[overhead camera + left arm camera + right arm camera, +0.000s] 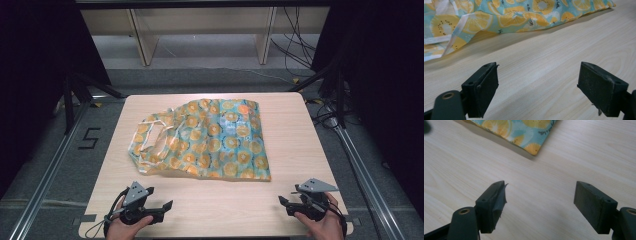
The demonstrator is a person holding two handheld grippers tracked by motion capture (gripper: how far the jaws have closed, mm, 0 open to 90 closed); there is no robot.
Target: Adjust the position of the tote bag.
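A teal fabric bag (210, 140) printed with orange and lemon slices lies flat in the middle of the wooden table (295, 130), its handles (150, 137) toward the left. My left gripper (169, 205) rests near the table's front left edge, open, with nothing between its jaws. Its own view has the bag's near edge (499, 20) lying beyond the jaws. My right gripper (283, 202) sits at the front right, also open and empty. The bag's near right corner (534, 147) lies a short way ahead of its jaws.
Bare wood stretches between the two grippers and the bag. Metal rails (45, 180) run along both sides of the table. Cables (295, 40) and a pale shelf frame (200, 30) stand on the floor behind the table. Black curtains close off both sides.
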